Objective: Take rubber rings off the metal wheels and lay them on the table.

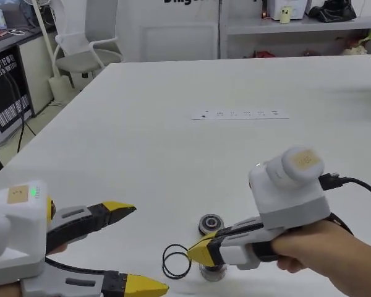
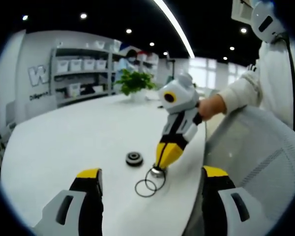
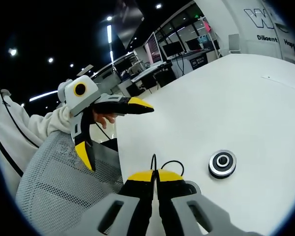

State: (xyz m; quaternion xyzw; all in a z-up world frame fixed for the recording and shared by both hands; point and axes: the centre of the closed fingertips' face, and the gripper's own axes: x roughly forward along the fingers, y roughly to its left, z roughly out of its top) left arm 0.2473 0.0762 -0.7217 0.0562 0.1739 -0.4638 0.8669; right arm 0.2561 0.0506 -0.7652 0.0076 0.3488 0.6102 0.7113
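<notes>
Your right gripper (image 1: 199, 252) has its jaws pressed together low over the metal wheel (image 1: 213, 271) near the table's front edge. They seem to pinch the rubber ring (image 2: 162, 183) leaning up from it, likely so it can be laid beside the second ring (image 2: 137, 189) lying flat on the table (image 1: 173, 142). Your left gripper (image 1: 139, 247) hangs just beside with its jaws spread wide and nothing in them, placed well to steady the wheel, while the other wheel (image 1: 210, 223) just behind looks to have its dark band on.
</notes>
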